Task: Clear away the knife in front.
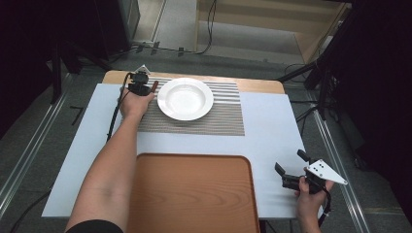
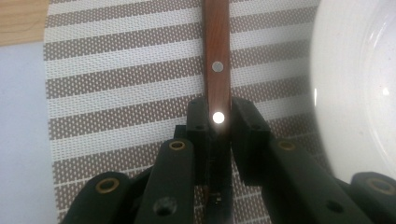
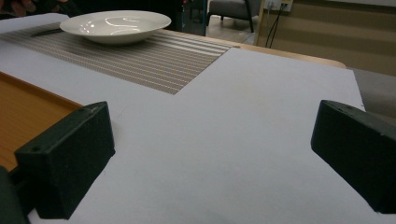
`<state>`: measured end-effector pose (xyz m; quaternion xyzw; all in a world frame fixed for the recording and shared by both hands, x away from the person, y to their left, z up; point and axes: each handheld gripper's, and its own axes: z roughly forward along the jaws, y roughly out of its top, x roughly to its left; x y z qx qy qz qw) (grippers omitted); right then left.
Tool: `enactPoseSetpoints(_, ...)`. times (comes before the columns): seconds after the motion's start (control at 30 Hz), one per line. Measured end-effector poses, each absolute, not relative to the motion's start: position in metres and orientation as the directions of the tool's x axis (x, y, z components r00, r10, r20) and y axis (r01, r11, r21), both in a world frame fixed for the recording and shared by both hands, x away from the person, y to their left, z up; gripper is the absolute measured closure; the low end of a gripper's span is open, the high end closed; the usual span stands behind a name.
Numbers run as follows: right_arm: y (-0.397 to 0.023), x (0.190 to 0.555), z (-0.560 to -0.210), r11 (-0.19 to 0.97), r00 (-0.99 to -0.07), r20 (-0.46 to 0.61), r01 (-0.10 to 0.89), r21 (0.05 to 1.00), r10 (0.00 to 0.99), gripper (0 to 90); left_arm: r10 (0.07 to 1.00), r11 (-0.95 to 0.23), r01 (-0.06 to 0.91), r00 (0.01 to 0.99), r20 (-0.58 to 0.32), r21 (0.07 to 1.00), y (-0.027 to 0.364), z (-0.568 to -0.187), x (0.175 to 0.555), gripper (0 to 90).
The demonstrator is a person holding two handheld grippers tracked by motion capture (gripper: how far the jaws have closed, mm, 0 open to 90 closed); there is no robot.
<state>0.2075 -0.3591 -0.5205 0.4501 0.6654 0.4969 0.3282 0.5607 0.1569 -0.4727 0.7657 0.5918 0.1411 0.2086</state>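
A utensil with a brown wooden handle point(image 2: 217, 46) and two metal rivets lies over the striped placemat point(image 2: 116, 84), just left of the white plate point(image 1: 185, 98). My left gripper point(image 2: 219, 116) is shut on this handle near its lower rivet. In the high view the left gripper point(image 1: 141, 82) is at the mat's far left corner, with the handle tip point(image 1: 154, 86) poking out toward the plate. The utensil's working end is hidden behind the jaws. My right gripper point(image 1: 290, 161) stands open over bare white table at the near right, jaws wide apart and holding nothing.
A large orange-brown tray point(image 1: 192, 194) sits at the table's near edge, between my arms. From the right gripper view point(image 3: 212, 154), the plate point(image 3: 116, 25) stands far off on the placemat point(image 3: 154, 58), and the tray edge point(image 3: 23, 112) is to the left.
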Motion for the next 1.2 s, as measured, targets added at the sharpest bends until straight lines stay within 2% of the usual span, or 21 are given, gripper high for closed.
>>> enactPoseSetpoints(0.67,-0.359,0.208,-0.521,0.105,-0.38,0.007,0.274,0.956,0.925,0.0,0.94,-0.228,0.817,0.326,-0.099,0.53,0.159,-0.453,0.533,76.5)
enactPoseSetpoints(0.8,-0.358,0.208,-0.521,0.108,-0.382,0.005,0.274,0.956,0.924,0.0,0.929,-0.252,0.804,0.357,-0.098,0.538,0.158,-0.447,0.526,76.5)
enactPoseSetpoints(1.2,-0.358,0.208,-0.52,0.109,-0.378,0.005,0.28,0.954,0.926,0.0,0.923,-0.251,0.784,0.371,-0.104,0.567,0.168,-0.435,0.505,76.5)
